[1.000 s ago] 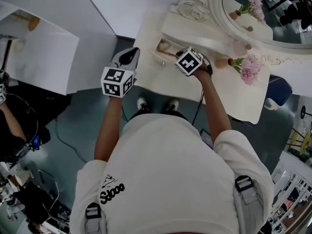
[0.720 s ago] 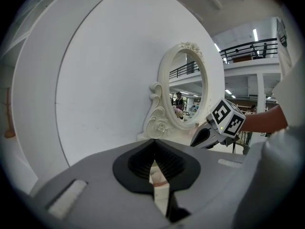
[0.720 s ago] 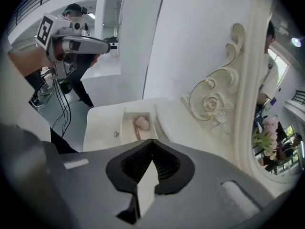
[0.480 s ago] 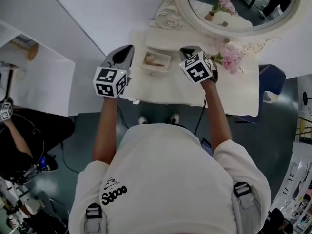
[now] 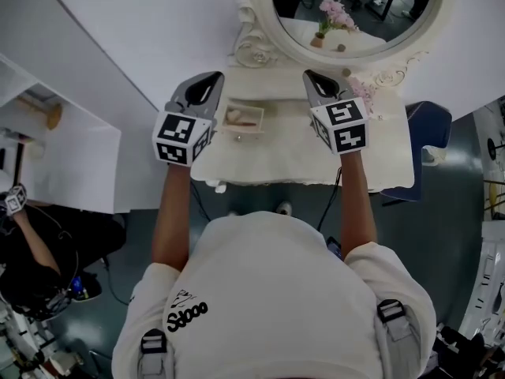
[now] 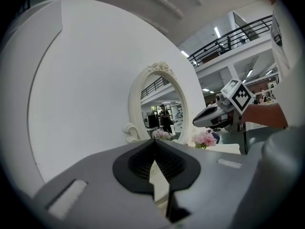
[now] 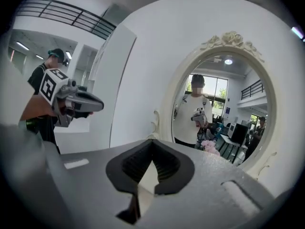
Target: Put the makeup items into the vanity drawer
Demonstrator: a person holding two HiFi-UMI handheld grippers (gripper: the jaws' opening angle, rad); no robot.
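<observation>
The white vanity table [image 5: 300, 152] stands under an oval mirror [image 5: 355, 10]. Its small drawer [image 5: 259, 120] is pulled open, and pale makeup items [image 5: 235, 117] lie inside. My left gripper [image 5: 210, 80] hovers just left of the drawer, shut and empty. My right gripper [image 5: 309, 75] hovers to the drawer's right, also shut with nothing in it. In the left gripper view the shut jaws [image 6: 154, 146] point at the mirror [image 6: 164, 106], with the right gripper [image 6: 214, 117] beside them. In the right gripper view the shut jaws [image 7: 151, 146] face the mirror [image 7: 224, 104].
Pink flowers [image 5: 364, 89] stand on the tabletop at the right, close to my right gripper. A blue stool [image 5: 430, 129] sits right of the table. A white wall runs behind the vanity. Another person [image 5: 31, 251] is at the far left.
My right gripper has moved from beside the drawer out to its right. Both grippers now sit level on either side of the drawer, and more of the mirror shows in the head view.
</observation>
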